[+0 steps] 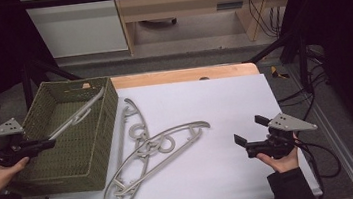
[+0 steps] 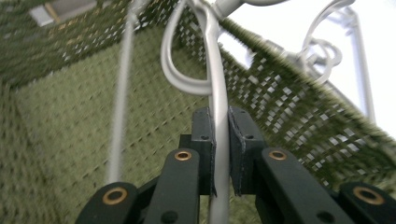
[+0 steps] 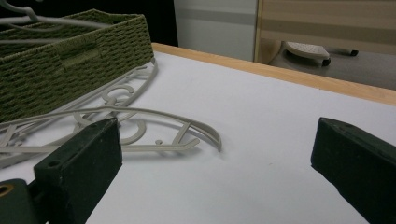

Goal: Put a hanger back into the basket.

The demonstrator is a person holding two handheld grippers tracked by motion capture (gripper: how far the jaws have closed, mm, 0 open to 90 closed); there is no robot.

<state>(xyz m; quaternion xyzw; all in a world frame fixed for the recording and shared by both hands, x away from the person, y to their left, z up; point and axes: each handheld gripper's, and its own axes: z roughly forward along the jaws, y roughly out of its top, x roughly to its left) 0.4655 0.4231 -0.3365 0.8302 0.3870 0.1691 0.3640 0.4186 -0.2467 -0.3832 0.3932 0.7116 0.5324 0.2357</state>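
Left tongs [image 2: 219, 154] pinch a grey hanger [image 1: 73, 116] over the basket [image 1: 102, 148]; lowering and release likely next. Right tongs [image 1: 250, 132], spread, right of basket.

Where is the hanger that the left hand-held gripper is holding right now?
The held hanger is at the left of the high view, slanting over the green woven basket, its near end clamped in the left hand-held gripper.
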